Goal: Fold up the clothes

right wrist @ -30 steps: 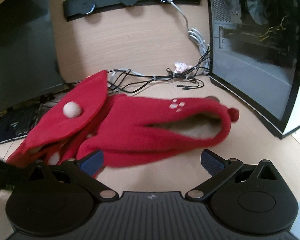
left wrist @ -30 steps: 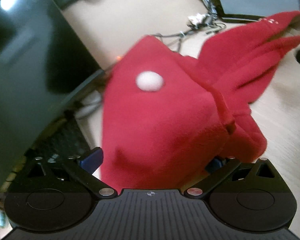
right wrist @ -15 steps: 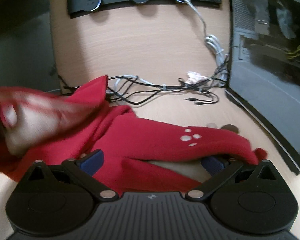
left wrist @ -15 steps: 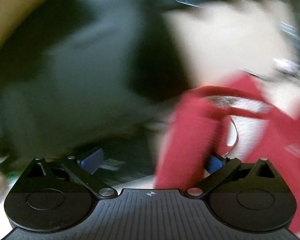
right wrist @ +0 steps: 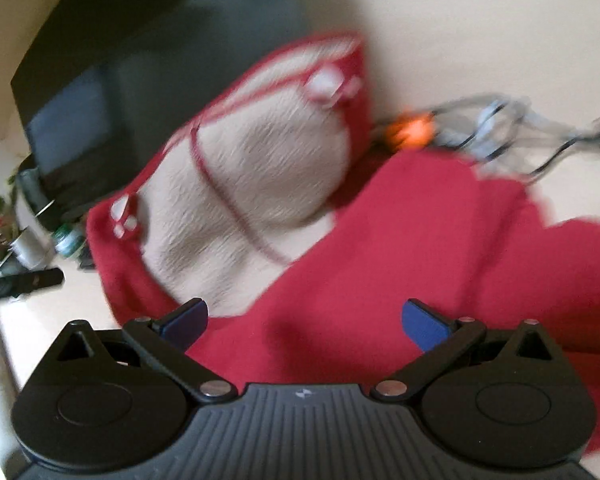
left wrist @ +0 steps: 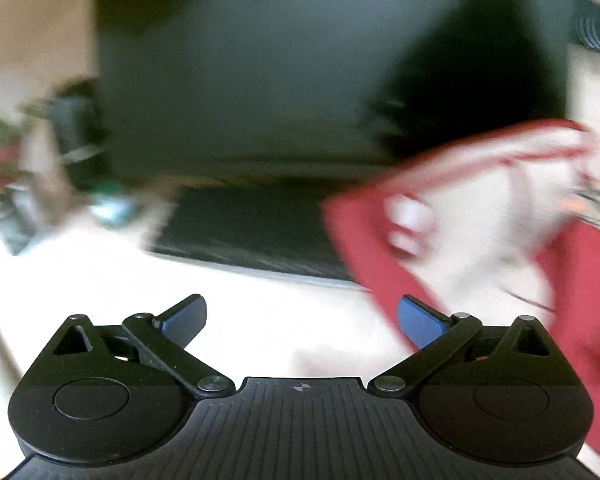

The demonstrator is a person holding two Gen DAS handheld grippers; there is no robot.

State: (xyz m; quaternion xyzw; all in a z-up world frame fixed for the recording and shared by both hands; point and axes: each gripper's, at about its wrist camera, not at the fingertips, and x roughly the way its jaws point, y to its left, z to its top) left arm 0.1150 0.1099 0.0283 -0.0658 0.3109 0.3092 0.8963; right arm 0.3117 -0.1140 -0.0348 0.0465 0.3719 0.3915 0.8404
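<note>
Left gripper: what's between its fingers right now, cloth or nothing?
Nothing. In the left wrist view the left gripper is open over bare desk; the red garment lies off by the right finger only.

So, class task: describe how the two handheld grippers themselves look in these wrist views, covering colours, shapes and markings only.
Both look alike. The left gripper and right gripper each have a black ribbed body bearing a small round crosshair mark, two rounded black discs at the sides, black linkage arms with silver pivot pins, and blue pads on the fingertips. No cables, hands or sleeves show in either view.
</note>
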